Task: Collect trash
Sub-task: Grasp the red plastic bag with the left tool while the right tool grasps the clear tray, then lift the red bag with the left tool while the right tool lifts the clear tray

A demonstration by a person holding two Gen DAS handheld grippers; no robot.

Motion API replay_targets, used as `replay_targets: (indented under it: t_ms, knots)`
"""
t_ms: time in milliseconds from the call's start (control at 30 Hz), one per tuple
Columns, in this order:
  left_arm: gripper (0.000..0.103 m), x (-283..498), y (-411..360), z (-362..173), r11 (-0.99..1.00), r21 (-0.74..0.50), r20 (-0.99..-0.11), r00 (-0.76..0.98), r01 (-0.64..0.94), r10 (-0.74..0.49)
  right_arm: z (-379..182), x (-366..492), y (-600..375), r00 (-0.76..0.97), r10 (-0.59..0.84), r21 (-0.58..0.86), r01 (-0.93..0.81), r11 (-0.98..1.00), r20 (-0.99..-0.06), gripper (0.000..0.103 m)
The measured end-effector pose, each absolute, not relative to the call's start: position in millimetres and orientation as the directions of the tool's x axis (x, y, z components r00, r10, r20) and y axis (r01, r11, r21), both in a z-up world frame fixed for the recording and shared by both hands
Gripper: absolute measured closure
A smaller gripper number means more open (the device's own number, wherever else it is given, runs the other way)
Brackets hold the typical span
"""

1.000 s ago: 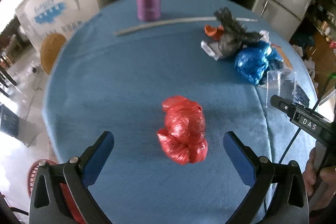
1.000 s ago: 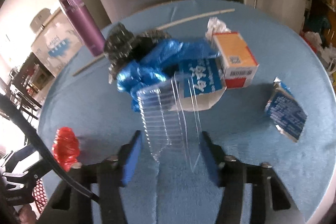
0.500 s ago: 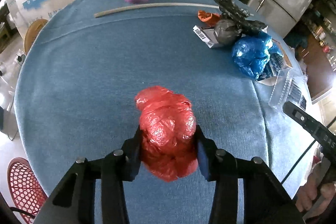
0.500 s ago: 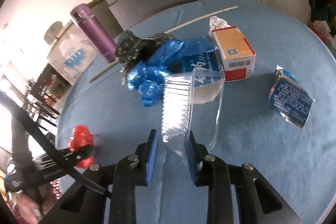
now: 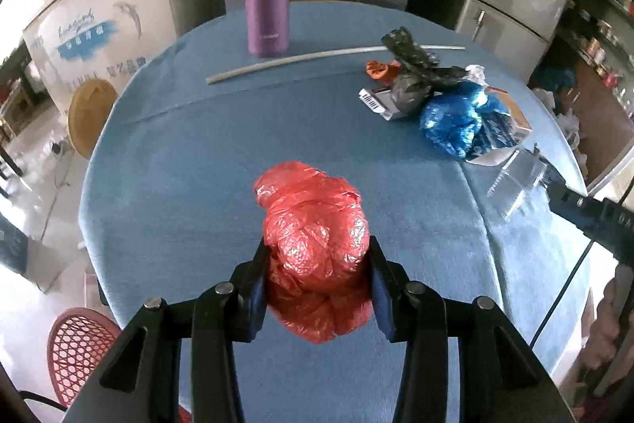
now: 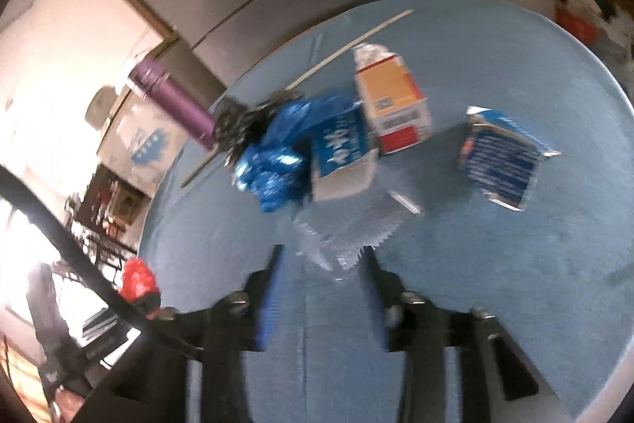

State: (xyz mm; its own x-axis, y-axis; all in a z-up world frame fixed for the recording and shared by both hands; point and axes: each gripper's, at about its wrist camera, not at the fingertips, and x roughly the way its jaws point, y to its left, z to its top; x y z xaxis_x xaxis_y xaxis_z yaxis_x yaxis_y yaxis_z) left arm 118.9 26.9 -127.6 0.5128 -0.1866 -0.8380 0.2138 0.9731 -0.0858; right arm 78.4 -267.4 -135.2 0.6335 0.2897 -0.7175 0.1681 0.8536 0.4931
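Left gripper (image 5: 317, 256), pitched steeply down, jaws clamped on one red bag (image 5: 317, 248). Right gripper (image 6: 323, 264) jaws just opened, clear container (image 6: 348, 224) between them, blurred.

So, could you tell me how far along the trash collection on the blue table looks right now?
Nothing looks collected yet. In hand: the left gripper is clamped on the red plastic bag. The right gripper has just been opening, with the clear plastic container blurred ahead of its fingers. Left on the table: the blue bag, black bag, orange carton and blue packet.
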Motion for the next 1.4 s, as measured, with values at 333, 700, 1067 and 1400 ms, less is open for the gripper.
replay_targets:
  t_ms: [333,700,1067,1400]
  knots:
    - [0.057,101,8,-117,0.955,-0.084,-0.824,0.520,0.284,-0.227,-165,85,-326,0.680,0.331,0.682,0.340,0.648,-0.654,0.018]
    - [0.057,99,14,-116,0.957,-0.096,-0.830,0.509,0.272,-0.228,-163,134,-270,0.661,0.497,0.731,0.116,0.673,-0.562,0.018]
    - [0.057,101,29,-118,0.961,-0.118,-0.829,0.508,0.251,-0.235,-135,123,-258,0.666,0.240,0.488,0.211,0.847,-0.706,0.018]
    - [0.057,98,37,-118,0.959,-0.135,-0.825,0.508,0.247,-0.247,-138,123,-264,0.592,0.029,0.327,0.403,0.855,-0.806,0.018]
